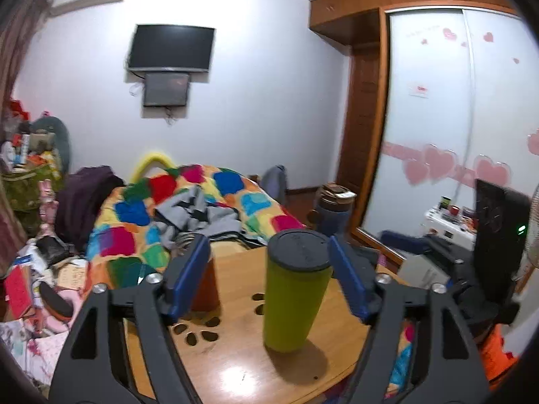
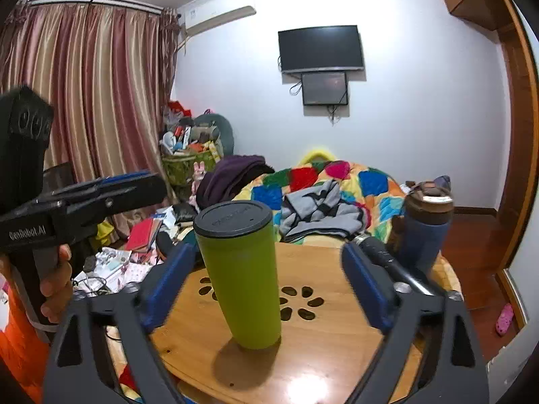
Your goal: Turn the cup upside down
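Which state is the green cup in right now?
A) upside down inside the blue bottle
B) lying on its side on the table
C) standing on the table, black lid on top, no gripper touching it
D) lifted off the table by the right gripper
C: the cup stands on the table with its lid up, and both the right gripper and left gripper are open, with gaps either side of it.

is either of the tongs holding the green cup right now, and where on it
Nothing is held. The left tongs and right tongs are both open around the green cup, which stands free on the table.
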